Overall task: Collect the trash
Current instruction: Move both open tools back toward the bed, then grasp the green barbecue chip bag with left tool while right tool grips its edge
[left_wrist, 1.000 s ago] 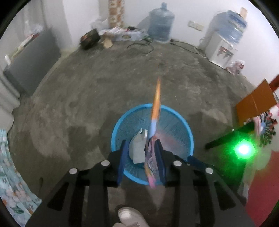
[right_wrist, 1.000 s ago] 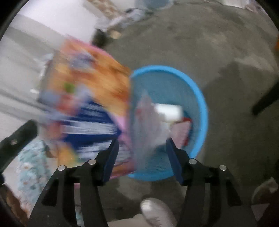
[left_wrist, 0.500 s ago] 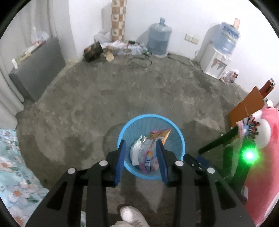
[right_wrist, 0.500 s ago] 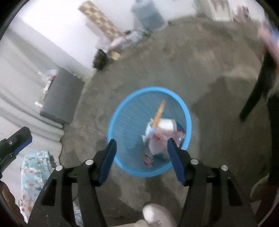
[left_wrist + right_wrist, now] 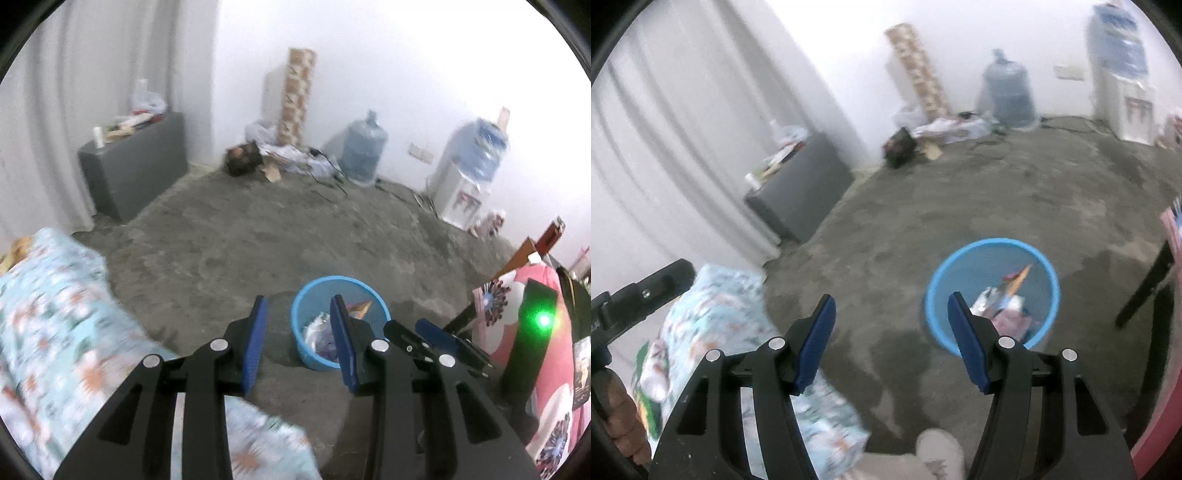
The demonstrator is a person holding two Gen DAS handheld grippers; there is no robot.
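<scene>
Only the right wrist view shows a shoe [image 5: 940, 452]. The blue bin [image 5: 991, 293] of trash [image 5: 1004, 302] stands mid-floor with bare floor [image 5: 960, 192] around. Left gripper [image 5: 298, 343] and right gripper [image 5: 891, 338]: jaws spread, empty.

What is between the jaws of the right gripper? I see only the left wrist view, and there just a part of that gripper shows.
Observer: Nothing. The right gripper has its jaws apart, and the gap is empty.
Operator: Does the basket show whole there?
Observer: Nearly. The blue basket shows almost its full rim, with wrappers lying toward its right side.
Operator: Is anything near the person's feet?
Observer: A light shoe shows at the bottom edge, beside the floral cloth.
</scene>
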